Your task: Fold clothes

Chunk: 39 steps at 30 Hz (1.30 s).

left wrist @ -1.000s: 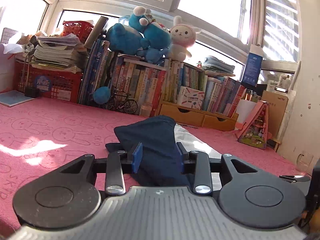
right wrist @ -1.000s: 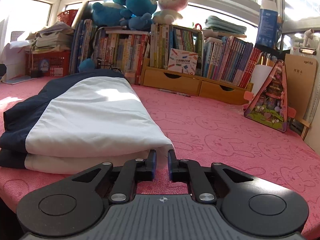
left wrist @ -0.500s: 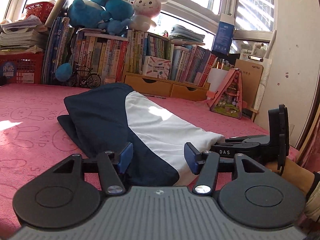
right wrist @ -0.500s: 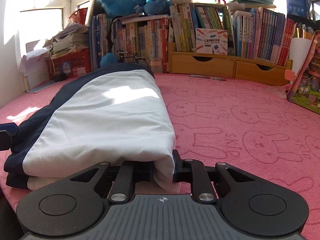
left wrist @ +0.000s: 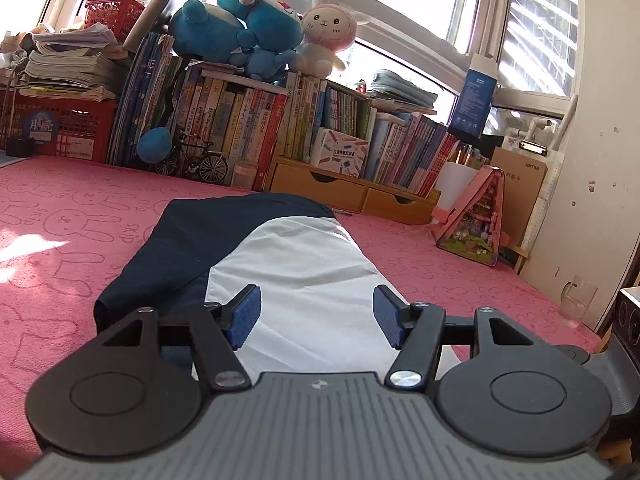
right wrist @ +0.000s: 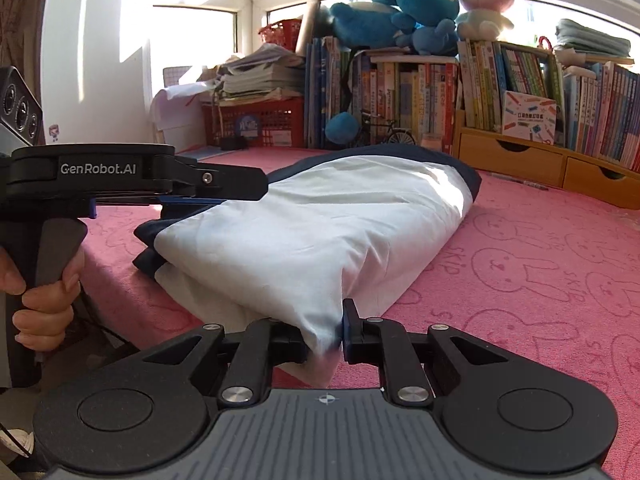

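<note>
A folded garment (left wrist: 304, 272), navy on its left side and white on its right, lies on the pink rabbit-print table (left wrist: 60, 220). Its long axis runs from 6 o'clock toward 12 o'clock in the left wrist view, pointing at the bookshelf (left wrist: 256, 120). The left gripper (left wrist: 316, 314) hovers over the near end with jaws opening, the pads clear of the cloth; a second ago they were narrower around navy fabric. The right gripper (right wrist: 325, 334) is clamped on the white near corner, which it only faced, apart, a second ago.
</note>
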Available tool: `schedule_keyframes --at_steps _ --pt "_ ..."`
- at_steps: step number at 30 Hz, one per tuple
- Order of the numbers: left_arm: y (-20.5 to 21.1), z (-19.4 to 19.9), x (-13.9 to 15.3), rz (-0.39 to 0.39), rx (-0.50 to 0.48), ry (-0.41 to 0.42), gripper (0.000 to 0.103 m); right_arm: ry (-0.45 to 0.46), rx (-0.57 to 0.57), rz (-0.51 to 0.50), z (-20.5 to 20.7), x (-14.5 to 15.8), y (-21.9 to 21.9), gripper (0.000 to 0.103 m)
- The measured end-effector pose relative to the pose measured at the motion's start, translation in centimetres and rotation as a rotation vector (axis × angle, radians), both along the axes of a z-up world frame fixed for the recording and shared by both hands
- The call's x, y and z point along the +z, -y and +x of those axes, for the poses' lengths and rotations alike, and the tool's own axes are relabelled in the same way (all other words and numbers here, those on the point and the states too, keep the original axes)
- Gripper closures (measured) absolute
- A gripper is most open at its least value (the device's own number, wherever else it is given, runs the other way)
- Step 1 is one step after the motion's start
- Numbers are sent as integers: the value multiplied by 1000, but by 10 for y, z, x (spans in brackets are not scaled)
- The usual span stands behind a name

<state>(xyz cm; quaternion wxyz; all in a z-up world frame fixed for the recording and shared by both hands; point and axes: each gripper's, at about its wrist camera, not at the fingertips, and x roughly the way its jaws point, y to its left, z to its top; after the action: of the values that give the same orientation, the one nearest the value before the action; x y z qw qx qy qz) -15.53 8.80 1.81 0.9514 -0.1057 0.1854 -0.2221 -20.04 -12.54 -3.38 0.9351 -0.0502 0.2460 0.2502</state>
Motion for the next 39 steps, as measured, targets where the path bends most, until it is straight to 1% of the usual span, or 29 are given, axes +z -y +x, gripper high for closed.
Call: schedule_keyframes --at_steps 2,3,4,7,8,9,10,12,13,14,15,16,17,18,19,21,22,23,26,27,28,29,30,31,32,33,35,37,39 --pt "5 -2 -3 26 -16 3 37 3 13 -9 -3 -1 -4 85" --pt "6 -3 -5 41 -18 3 34 4 15 -13 -4 -1 -4 83" --pt "7 -3 -8 61 -6 -4 33 -9 18 -3 -4 -1 -1 81" --pt "-3 -1 -21 91 49 -57 33 -110 58 106 0 -3 24 63" --pt "-9 -1 -25 85 60 -77 33 -144 72 143 1 -4 32 52" --pt "-15 -2 -28 72 60 -88 33 -182 95 196 3 -7 43 42" --pt "-21 -3 -30 62 60 -98 33 -220 117 251 5 -9 54 38" --pt "-27 -5 -32 76 71 -100 33 -315 149 416 14 -16 84 26" --pt "-28 -6 -33 85 73 -100 33 -361 153 508 19 -21 97 24" --pt "-29 -6 -32 79 75 -104 33 -394 158 625 27 -26 111 21" --pt "-30 -6 -31 73 77 -108 33 -414 142 705 35 -28 120 18" --pt "-30 -6 -30 65 79 -113 33 -434 125 782 43 -30 128 18" --pt "-30 -5 -26 48 79 -118 33 -441 100 793 51 -29 129 18" --pt "-29 -5 -20 19 56 -103 33 -449 75 802 60 -28 130 19" --pt "-26 -7 -12 11 24 -58 33 -449 56 771 69 -26 127 20" --pt "-17 -10 3 0 -40 34 31 -451 39 715 81 -24 119 29" --pt "-6 -11 8 36 -76 96 30 -452 39 689 85 -24 115 31" --pt "3 -10 9 64 -99 119 27 -456 44 666 88 -24 111 33" --pt "32 -2 -3 155 -178 63 27 -483 51 572 93 -22 94 33" --pt "42 1 -7 185 -203 40 27 -491 55 559 94 -22 92 33" --pt "47 7 -15 213 -214 -17 27 -498 56 561 95 -22 92 33" --pt "50 12 -22 226 -211 -72 25 -504 54 564 97 -22 92 34" --pt "53 16 -28 234 -206 -125 25 -509 51 567 100 -23 92 37" --pt "51 21 -31 211 -198 -170 25 -509 47 567 103 -23 91 38" --pt "48 24 -31 192 -199 -196 25 -507 37 570 107 -24 91 40" --pt "45 27 -31 174 -200 -222 25 -506 26 573 111 -25 90 45" --pt "41 29 -31 162 -200 -236 26 -501 -4 585 121 -27 89 50" --pt "42 27 -32 182 -199 -223 26 -497 -34 597 132 -30 87 55" --pt "43 26 -32 185 -194 -224 26 -512 -65 617 145 -33 88 63"
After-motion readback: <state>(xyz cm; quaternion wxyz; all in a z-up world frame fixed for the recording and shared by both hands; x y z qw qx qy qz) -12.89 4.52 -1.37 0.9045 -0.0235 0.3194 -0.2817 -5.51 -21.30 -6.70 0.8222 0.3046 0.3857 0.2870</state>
